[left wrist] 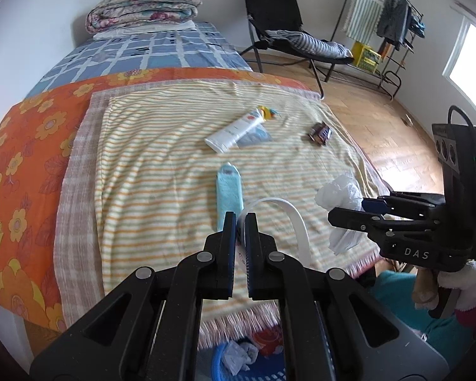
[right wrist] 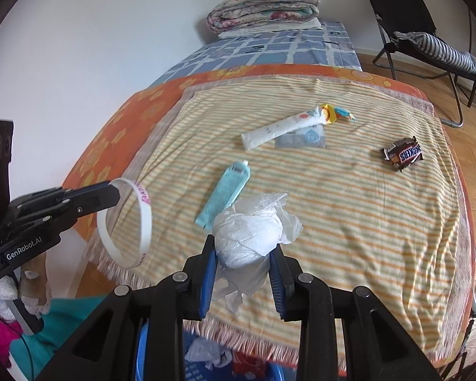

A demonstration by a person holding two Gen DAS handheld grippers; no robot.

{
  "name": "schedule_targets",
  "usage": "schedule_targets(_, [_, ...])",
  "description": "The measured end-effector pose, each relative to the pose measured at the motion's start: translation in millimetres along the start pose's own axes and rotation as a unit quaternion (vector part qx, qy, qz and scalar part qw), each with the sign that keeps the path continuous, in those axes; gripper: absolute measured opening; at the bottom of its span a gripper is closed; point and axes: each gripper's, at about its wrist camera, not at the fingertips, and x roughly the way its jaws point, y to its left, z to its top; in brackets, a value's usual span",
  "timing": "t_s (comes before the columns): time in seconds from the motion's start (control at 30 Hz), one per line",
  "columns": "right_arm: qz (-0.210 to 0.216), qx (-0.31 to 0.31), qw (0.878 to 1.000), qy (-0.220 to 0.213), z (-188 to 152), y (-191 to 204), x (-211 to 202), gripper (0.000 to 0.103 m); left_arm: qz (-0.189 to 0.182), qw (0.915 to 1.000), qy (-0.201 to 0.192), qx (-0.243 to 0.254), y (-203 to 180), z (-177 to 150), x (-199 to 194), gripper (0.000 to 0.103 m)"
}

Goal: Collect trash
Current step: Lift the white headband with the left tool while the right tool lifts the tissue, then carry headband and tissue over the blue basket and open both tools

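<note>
While both grippers grip trash: left gripper (left wrist: 241, 219) clenched on white band (right wrist: 125, 222), right gripper (right wrist: 242, 254) grasping crumpled tissue (right wrist: 250, 228).
Blue basket (right wrist: 279, 373) below: mostly hidden, contents indistinct.

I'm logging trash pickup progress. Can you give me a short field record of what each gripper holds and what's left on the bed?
left gripper: shut on white wristband
right gripper: shut on crumpled tissue
left on blanket: white tube, teal tube, Snickers wrapper, grey sachet
basket: below bed edge, already holds trash
</note>
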Motion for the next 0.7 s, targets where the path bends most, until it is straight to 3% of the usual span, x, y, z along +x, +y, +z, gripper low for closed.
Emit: schedule_targets(0.7, [0.01,-0.048,0.998,0.036,-94,37,-30,0.033,-0.009,0.9972,0.05,0.054,-41,-86,-4,0.003])
